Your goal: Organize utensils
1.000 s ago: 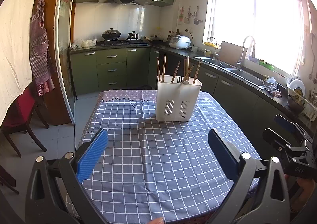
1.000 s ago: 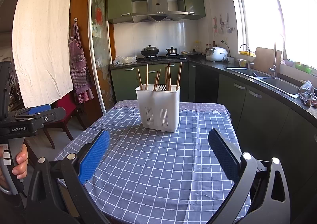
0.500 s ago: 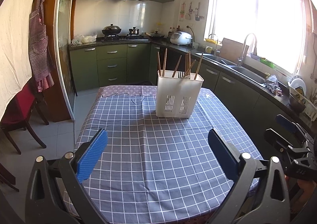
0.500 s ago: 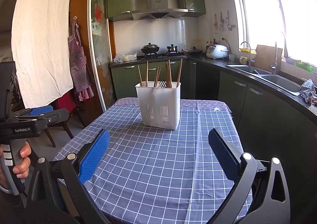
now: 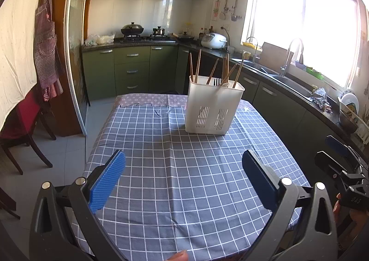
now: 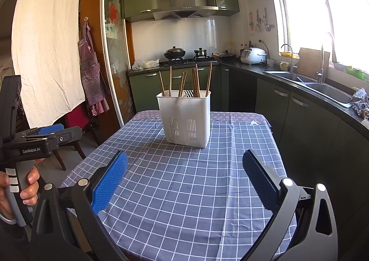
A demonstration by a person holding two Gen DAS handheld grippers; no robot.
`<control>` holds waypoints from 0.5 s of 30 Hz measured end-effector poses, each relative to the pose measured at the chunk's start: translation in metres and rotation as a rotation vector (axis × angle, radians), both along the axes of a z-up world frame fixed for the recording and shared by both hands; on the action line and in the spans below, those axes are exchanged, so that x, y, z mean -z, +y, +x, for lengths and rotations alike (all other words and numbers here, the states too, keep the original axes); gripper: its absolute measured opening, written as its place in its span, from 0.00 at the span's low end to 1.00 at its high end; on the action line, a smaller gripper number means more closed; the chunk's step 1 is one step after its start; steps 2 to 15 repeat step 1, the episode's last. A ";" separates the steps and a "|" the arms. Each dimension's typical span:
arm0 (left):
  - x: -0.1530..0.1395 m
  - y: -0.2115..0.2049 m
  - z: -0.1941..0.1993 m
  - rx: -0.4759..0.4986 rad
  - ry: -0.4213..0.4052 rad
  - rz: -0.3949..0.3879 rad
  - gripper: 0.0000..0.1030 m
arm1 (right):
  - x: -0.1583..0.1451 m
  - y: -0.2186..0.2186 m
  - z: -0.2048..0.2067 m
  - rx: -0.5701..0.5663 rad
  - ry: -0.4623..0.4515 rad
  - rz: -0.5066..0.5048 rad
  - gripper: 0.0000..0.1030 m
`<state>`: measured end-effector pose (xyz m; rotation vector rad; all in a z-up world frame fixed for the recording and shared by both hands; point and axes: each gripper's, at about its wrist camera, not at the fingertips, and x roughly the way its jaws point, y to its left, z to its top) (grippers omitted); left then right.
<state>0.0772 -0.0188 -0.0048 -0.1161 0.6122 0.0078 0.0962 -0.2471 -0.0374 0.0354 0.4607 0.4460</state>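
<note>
A white slotted utensil holder [image 5: 213, 106] stands upright toward the far end of the table, with several wooden chopsticks [image 5: 197, 68] and a dark fork standing in it. It also shows in the right wrist view [image 6: 185, 118], with its chopsticks [image 6: 196, 81]. My left gripper [image 5: 184, 175] is open and empty, held above the near part of the table, well short of the holder. My right gripper [image 6: 184, 173] is open and empty, also above the near part of the table. Each gripper shows at the edge of the other's view.
The table wears a blue-grey checked cloth [image 5: 184, 168]. A dark counter with a sink [image 5: 288, 85] runs along the right, close to the table edge. A red chair [image 5: 20, 120] stands at the left. A stove with pots [image 6: 182, 55] is at the back.
Both grippers have drawn back and tilted slightly upward, so the holder sits farther off in both views. Both stay open and empty.
</note>
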 end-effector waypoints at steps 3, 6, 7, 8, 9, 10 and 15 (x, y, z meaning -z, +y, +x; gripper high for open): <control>0.004 0.002 0.004 0.000 0.011 -0.003 0.93 | 0.001 0.000 0.003 0.001 0.004 -0.002 0.95; 0.004 0.002 0.004 0.000 0.011 -0.003 0.93 | 0.001 0.000 0.003 0.001 0.004 -0.002 0.95; 0.004 0.002 0.004 0.000 0.011 -0.003 0.93 | 0.001 0.000 0.003 0.001 0.004 -0.002 0.95; 0.004 0.002 0.004 0.000 0.011 -0.003 0.93 | 0.001 0.000 0.003 0.001 0.004 -0.002 0.95; 0.004 0.002 0.004 0.000 0.011 -0.003 0.93 | 0.001 0.000 0.003 0.001 0.004 -0.002 0.95; 0.004 0.002 0.004 0.000 0.011 -0.003 0.93 | 0.001 0.000 0.003 0.001 0.004 -0.002 0.95; 0.004 0.002 0.004 0.000 0.011 -0.003 0.93 | 0.001 0.000 0.003 0.001 0.004 -0.002 0.95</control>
